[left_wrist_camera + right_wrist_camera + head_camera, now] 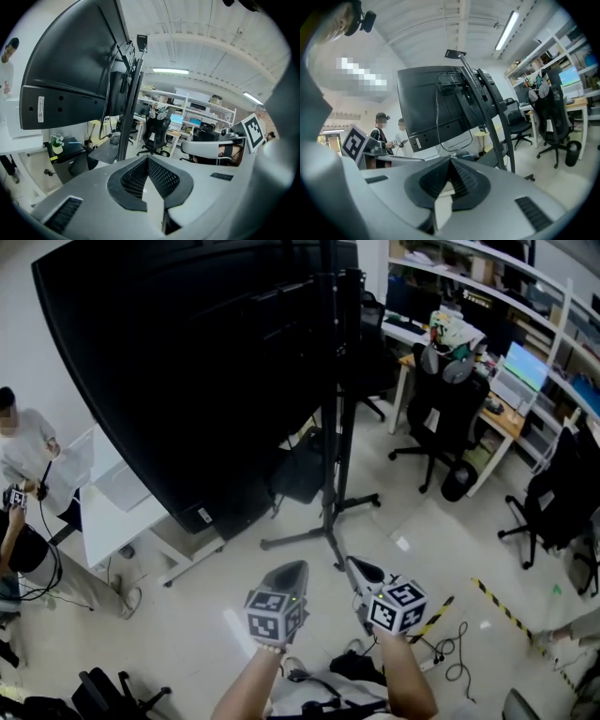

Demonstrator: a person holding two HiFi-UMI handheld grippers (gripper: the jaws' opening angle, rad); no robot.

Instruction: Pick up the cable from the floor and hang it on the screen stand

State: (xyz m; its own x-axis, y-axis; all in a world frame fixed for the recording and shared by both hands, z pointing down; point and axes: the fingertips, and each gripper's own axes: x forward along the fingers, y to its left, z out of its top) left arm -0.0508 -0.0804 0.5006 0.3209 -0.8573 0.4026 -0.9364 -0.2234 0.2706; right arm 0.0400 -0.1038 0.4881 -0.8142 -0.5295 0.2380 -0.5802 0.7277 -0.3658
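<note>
Fingers (133, 180) of left gripper (296, 566): pressed together, nothing between. Fingers (461, 182) of right gripper (357, 564): likewise closed, empty. Both grippers side by side, low in head view, tips twd base of screen stand (332, 474), clear of it. Black cable (457, 645): loose on floor (422, 531), right of right gripper, near striped tape (502, 607). Screen (187, 362) mounted on stand. Thin wire loop (437, 123) hangs at screen rear. Office chair (441, 418) at surface (502, 418) beyond stand. Person (28, 456) far left.
</note>
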